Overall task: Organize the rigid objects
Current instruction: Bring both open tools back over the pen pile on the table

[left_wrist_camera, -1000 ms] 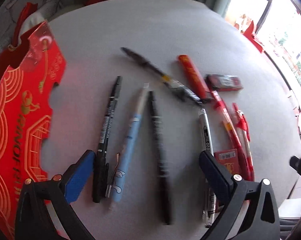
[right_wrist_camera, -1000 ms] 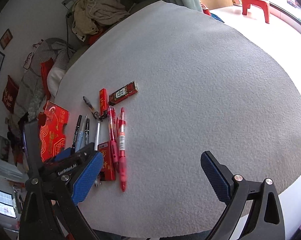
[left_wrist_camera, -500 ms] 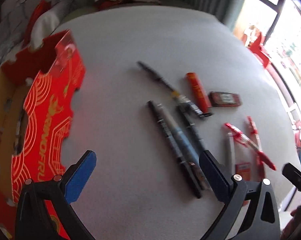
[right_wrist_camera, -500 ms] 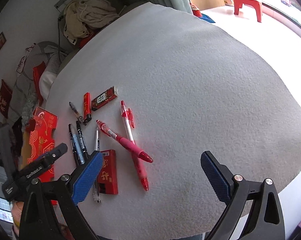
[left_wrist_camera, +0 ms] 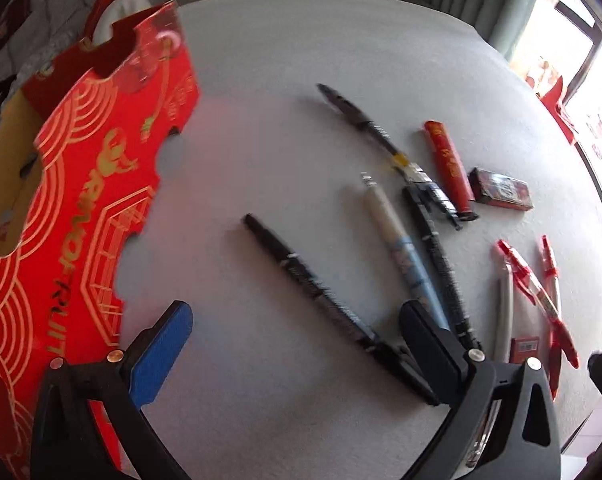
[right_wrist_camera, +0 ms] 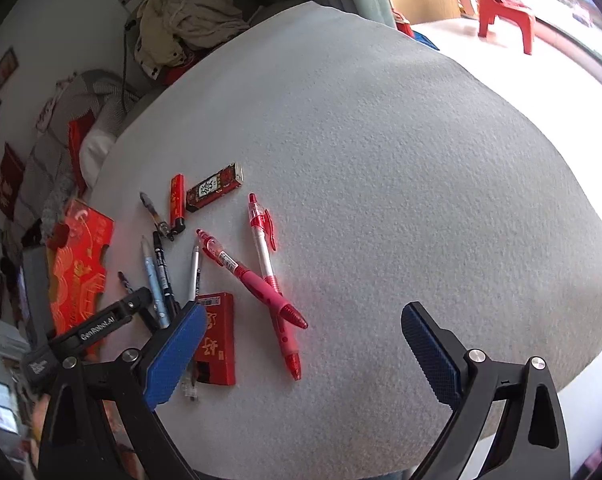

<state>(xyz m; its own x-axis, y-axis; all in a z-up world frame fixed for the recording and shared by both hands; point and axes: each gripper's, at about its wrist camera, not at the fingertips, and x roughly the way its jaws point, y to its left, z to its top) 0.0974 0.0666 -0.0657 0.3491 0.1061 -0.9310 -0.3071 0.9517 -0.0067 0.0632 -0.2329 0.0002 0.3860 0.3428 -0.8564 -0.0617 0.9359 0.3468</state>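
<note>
My left tongs (left_wrist_camera: 295, 330) are wide open, empty, over the black pen (left_wrist_camera: 325, 304) lying loose on the desk (left_wrist_camera: 281, 60). Right tongs (right_wrist_camera: 301, 340) also gape empty. Risk: right pad clips the blue pen (left_wrist_camera: 409, 256) alongside, scattering both.

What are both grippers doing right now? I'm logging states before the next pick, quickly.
Left gripper: open, holding nothing; a black pen lies on the table between its fingers.
Right gripper: open, holding nothing.
</note>
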